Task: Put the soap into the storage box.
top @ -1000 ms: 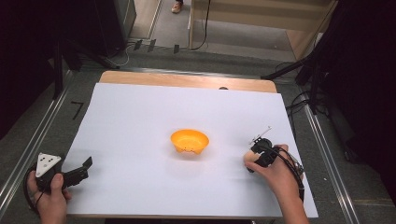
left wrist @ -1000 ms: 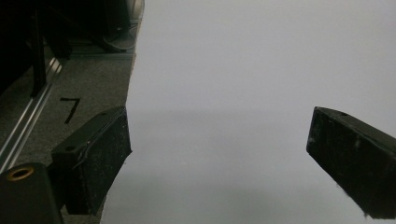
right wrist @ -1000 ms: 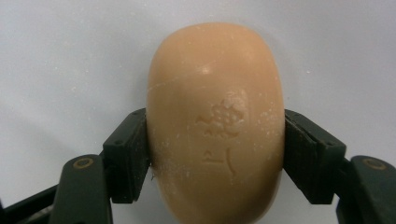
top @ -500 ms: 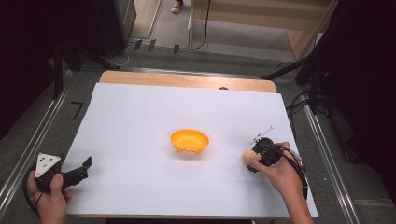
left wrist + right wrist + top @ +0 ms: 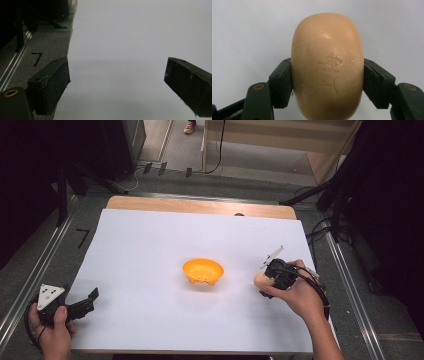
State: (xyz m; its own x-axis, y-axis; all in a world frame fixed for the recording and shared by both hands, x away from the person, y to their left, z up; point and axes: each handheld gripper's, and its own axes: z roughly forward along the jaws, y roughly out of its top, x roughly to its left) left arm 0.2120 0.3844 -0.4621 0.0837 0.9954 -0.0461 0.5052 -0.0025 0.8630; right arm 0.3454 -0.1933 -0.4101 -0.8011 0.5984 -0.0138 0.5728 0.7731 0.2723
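Tan soap bar [image 5: 327, 67] cut off by the lower edge of the right gripper view, underside out of sight; embossed mark on its face too worn to read. In the high view, most of the bar [image 5: 261, 279] hidden behind the right gripper [image 5: 270, 279] and the hand [image 5: 292, 295] near the sheet's right edge. Left gripper [image 5: 90, 301] at the sheet's near left corner, partly covered by fingers. Far jaw in the left gripper view clipped by the right edge. Small holes in the orange bowl [image 5: 202, 271] too small to count.
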